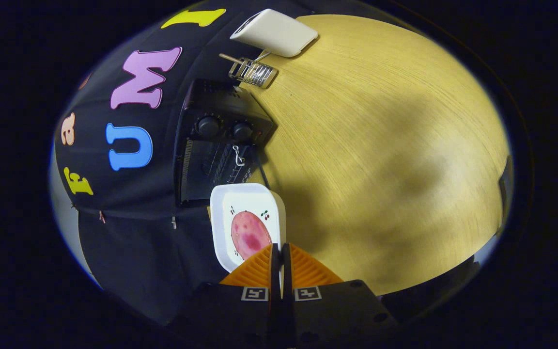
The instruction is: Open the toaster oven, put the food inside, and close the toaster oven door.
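The gripper (280,252) has its two fingers drawn nearly together, pinching the near rim of a white dish (247,228) so that only a thin sliver of rim shows between them. The dish is square with rounded corners and small cherry prints on its floor. On it lies the food (250,235), a flat, oval, pink slice mottled with darker red patches; its near end sits just ahead of the fingertips and is partly covered by one finger.

Just beyond the dish is the toaster oven (216,140), a black box set against the booth's black cloth wall. Its front carries two round knobs (224,128) side by side, and below them the glass door (211,167), which looks shut, with rack bars faintly visible behind it. A small metal hook (238,156) hangs at the door's upper part, beneath the knobs. The far edge of the dish overlaps the lower part of the door in the view; whether the two touch cannot be told.

Farther back on the pale wood-grain table (380,145) lies a small wire rack (252,72), with a thin wooden stick beside it. Beyond that lies a flat, cream-coloured, box-like object (275,33) with rounded corners, at the table's far side. Soft shadows fall across the table surface to the side of the gripper.
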Available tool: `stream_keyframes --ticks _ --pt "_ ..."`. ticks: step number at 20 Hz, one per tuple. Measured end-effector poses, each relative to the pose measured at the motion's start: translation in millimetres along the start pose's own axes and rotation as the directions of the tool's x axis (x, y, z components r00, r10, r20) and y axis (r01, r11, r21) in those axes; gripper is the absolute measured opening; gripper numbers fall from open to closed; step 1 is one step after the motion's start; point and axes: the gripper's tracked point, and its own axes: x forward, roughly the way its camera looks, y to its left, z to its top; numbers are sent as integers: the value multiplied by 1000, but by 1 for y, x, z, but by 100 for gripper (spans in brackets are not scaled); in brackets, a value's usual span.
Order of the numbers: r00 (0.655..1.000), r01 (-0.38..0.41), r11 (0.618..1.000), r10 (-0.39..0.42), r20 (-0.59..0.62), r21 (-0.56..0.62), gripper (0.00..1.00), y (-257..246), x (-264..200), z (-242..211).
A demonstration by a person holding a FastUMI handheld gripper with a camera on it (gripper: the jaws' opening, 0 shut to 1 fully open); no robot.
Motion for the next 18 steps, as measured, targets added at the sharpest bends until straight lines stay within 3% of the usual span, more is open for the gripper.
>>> stream_keyframes --ticks 11,18 --pt "975 -3 988 -32 220 156 5 63 86 -12" --pt "913 -31 934 -119 390 357 5 84 134 11"
